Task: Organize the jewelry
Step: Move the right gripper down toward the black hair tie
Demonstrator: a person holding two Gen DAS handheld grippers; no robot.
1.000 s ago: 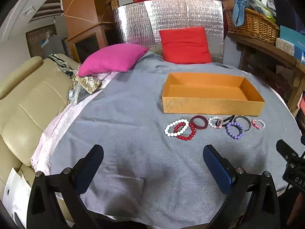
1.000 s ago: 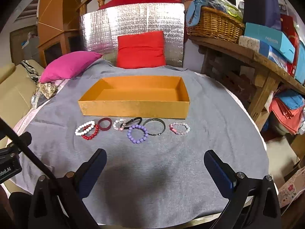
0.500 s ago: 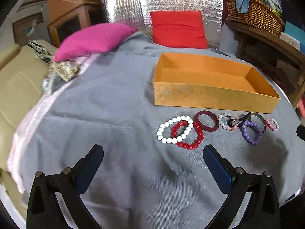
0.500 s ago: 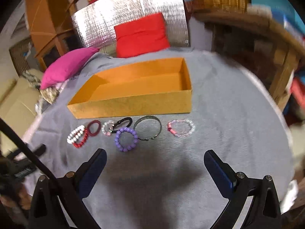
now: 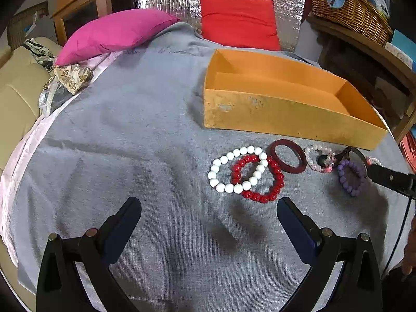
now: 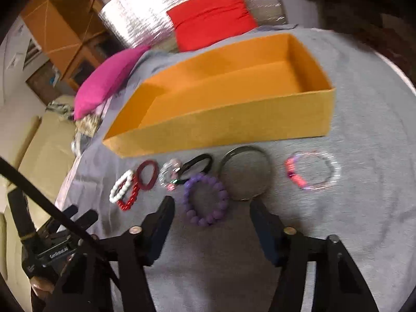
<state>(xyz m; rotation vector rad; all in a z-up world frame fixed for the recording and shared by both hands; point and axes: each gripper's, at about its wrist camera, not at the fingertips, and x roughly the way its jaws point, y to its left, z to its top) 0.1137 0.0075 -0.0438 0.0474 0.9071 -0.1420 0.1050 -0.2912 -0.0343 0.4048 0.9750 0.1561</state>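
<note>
An empty orange box [image 5: 286, 114] [image 6: 234, 124] stands on the grey cloth. In front of it lies a row of bracelets: white beads [image 5: 235, 170] overlapping red beads [image 5: 260, 182], a dark red bangle [image 5: 287, 156], a pale pink bead bracelet [image 5: 321, 158], purple beads [image 6: 205, 200], a grey metal bangle [image 6: 244, 173] and a pink-and-clear bracelet [image 6: 312, 170]. My left gripper [image 5: 208, 215] is open, just short of the white and red beads. My right gripper [image 6: 212, 214] is open, its fingers either side of the purple beads' near edge.
A magenta cushion [image 5: 114, 33] and a red cushion [image 5: 239, 23] lie at the back by a silver foil panel. A beige sofa [image 5: 15, 91] is at the left. A wooden shelf with a wicker basket [image 5: 348, 10] stands at the right.
Both grippers have moved forward and down toward the bracelets. The right gripper's fingers have narrowed and now flank the purple beads; its view is tilted and blurred.
</note>
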